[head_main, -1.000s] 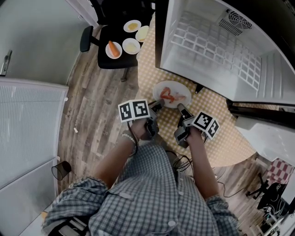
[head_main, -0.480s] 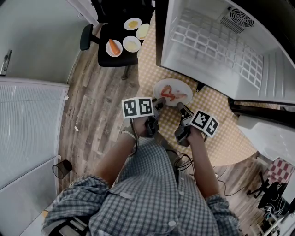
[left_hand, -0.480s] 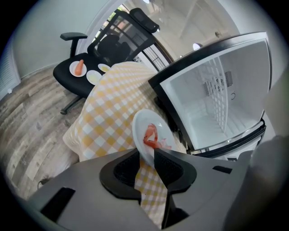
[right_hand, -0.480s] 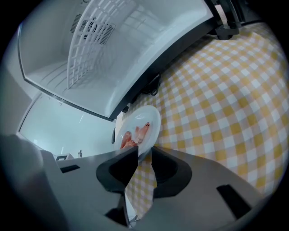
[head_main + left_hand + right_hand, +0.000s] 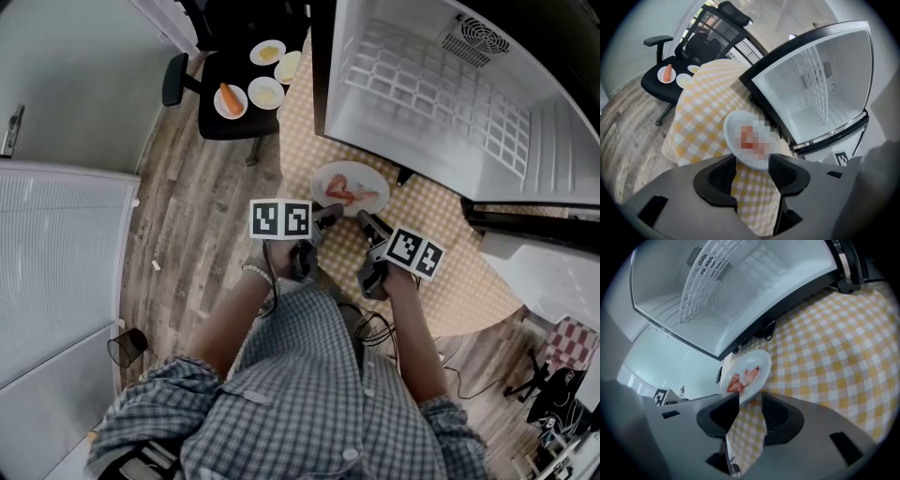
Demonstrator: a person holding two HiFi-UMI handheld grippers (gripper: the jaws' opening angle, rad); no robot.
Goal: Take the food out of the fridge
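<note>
Head view: both grippers point at one white plate [image 5: 321, 180] that lies on a yellow-checked cloth [image 5: 441, 262], just in front of the open fridge [image 5: 441, 103].
Food: the food [image 5: 349, 193] is a few reddish-pink pieces on the plate, outside the fridge; what kind it is I cannot tell.
Left claw: the left gripper [image 5: 329, 215] sits at the plate's near-left rim. In the left gripper view its jaws have just been opening and now stand apart. The plate's near rim [image 5: 733, 140] lies between the tips, and the pads are not pressing on it.
Right claw: the right gripper [image 5: 365, 220] sits at the plate's near-right rim. In the right gripper view its jaws have likewise just been opening and are released. The rim [image 5: 761, 376] reaches in between the tips, loose, with checked cloth showing in the gap behind it.
Grippers together: they are close side by side, each tilted downward, with the marker cubes facing up.
Fridge: it is white inside, with a wire shelf [image 5: 422, 89] and a round vent near the top corner.
Chair: a black chair [image 5: 225, 127] stands well beyond the plate. It carries small plates [image 5: 265, 92], one of them with a carrot [image 5: 230, 97].
Person: a checked shirt [image 5: 300, 394] fills the lower frame, with bare forearms reaching to the grippers.
</note>
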